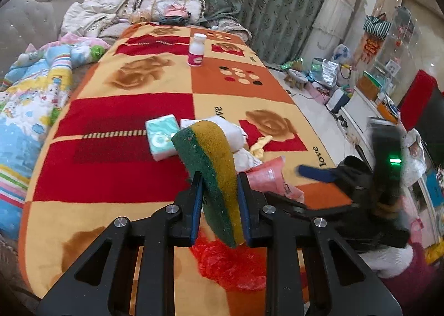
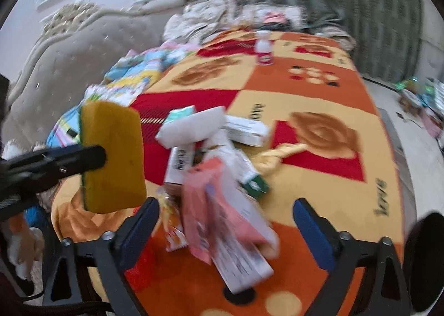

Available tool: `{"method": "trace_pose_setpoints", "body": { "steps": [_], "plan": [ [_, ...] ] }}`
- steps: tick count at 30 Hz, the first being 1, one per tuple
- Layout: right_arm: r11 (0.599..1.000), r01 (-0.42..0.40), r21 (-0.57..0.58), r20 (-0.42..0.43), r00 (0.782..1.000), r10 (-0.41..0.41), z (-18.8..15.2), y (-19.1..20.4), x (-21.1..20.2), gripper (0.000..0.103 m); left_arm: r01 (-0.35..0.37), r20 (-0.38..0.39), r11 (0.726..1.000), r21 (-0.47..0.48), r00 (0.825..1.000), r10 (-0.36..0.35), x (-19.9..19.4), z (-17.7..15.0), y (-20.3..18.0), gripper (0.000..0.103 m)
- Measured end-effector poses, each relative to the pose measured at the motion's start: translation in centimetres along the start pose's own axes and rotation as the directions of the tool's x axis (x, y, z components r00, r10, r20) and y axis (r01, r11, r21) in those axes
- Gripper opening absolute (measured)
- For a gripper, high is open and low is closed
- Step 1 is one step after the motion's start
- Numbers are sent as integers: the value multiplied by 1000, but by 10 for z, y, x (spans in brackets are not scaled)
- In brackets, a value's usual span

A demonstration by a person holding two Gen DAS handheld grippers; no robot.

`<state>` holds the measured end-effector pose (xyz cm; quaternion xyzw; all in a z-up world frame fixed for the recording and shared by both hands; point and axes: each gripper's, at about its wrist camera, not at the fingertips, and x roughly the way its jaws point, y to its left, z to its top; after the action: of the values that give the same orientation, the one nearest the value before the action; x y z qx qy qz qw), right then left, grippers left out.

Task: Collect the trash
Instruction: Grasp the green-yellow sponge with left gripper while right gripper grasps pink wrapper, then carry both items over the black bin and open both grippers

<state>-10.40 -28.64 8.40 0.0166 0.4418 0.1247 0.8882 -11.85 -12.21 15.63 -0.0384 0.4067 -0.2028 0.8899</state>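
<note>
Left hand-held gripper (image 1: pixel 219 191), low centre of its view: pinching a green-and-yellow sponge (image 1: pixel 211 174) above the patterned bench (image 1: pixel 111 121). Right hand-held gripper (image 2: pixel 226 221): spread wide, gripping nothing, blurred pink packet (image 2: pixel 219 213) between the pads. Trash heap (image 2: pixel 211 149) mid-frame.
</note>
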Motion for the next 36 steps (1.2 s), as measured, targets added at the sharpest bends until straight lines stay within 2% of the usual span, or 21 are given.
{"method": "trace_pose_setpoints", "body": {
  "steps": [1,2,3,5,6,8,12,18,26,28,34,36],
  "plan": [
    [1000,-12,-12,-22,1000,11,3,3,9,78,0,0,1000,-3,1000,0,-1,0,2,22],
    [999,-34,-18,-52,998,33,4,4,20,62,0,-1,1000,-5,1000,0,-1,-1,2,21],
    [998,-66,-12,-83,994,64,4,2,29,41,0,-2,1000,-6,1000,0,-1,-1,2,21],
    [993,-115,35,-113,987,118,5,-5,36,34,-1,0,1000,1,1000,1,-2,0,2,21],
    [989,-135,60,-90,986,140,5,-11,30,26,0,0,1000,5,1000,0,-2,0,2,21],
    [980,-177,84,-34,983,181,6,-18,12,20,11,3,1000,16,1000,-11,-3,3,-3,21],
    [970,-206,128,62,978,200,14,-39,-26,19,49,6,998,38,999,-49,-1,14,-20,21],
    [978,-137,160,131,985,117,16,-76,-74,19,132,-29,987,88,991,-129,13,27,-66,21],
    [972,35,231,142,987,-69,-10,-141,-121,19,237,-99,960,148,970,-224,38,35,-146,22],
    [962,84,259,136,983,-122,-19,-160,-133,19,248,-106,952,177,967,-232,45,36,-170,21],
    [923,217,316,101,960,-261,-48,-214,-158,19,320,-166,924,211,943,-289,72,30,-242,22],
    [910,231,345,92,956,-278,-57,-230,-163,19,343,-181,913,220,934,-307,80,28,-263,22]
  ]
}}
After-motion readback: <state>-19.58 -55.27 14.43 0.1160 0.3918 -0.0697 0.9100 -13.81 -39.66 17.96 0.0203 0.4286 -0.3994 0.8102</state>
